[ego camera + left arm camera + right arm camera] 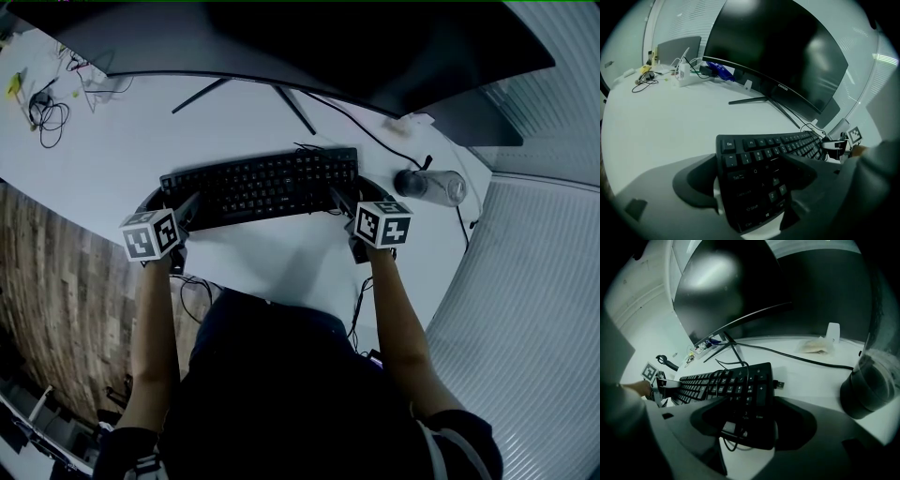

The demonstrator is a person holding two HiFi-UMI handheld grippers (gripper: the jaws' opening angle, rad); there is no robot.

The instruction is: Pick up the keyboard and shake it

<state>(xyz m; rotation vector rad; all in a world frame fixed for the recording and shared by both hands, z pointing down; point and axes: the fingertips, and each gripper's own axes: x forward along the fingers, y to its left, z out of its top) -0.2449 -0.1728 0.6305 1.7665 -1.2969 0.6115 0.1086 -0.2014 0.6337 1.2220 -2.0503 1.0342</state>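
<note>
A black keyboard (262, 185) lies across the white desk (112, 169) in front of the monitor. My left gripper (187, 208) is at its left end. In the left gripper view the jaws of this gripper (754, 183) close over the Tab and Shift corner of the keyboard (759, 154), one above the keys and one beneath. My right gripper (345, 202) is at the right end. In the right gripper view this gripper (750, 420) clamps the number-pad end of the keyboard (726, 385), where a loose loop of cable (740, 369) lies. Whether the keyboard is off the desk, I cannot tell.
A large curved monitor (281, 37) on a two-legged stand (281, 98) rises just behind the keyboard. A dark bottle (431, 185) lies right of the keyboard, close to my right gripper. Cables and small items (42, 108) sit at the far left. The desk edge runs near the person's body.
</note>
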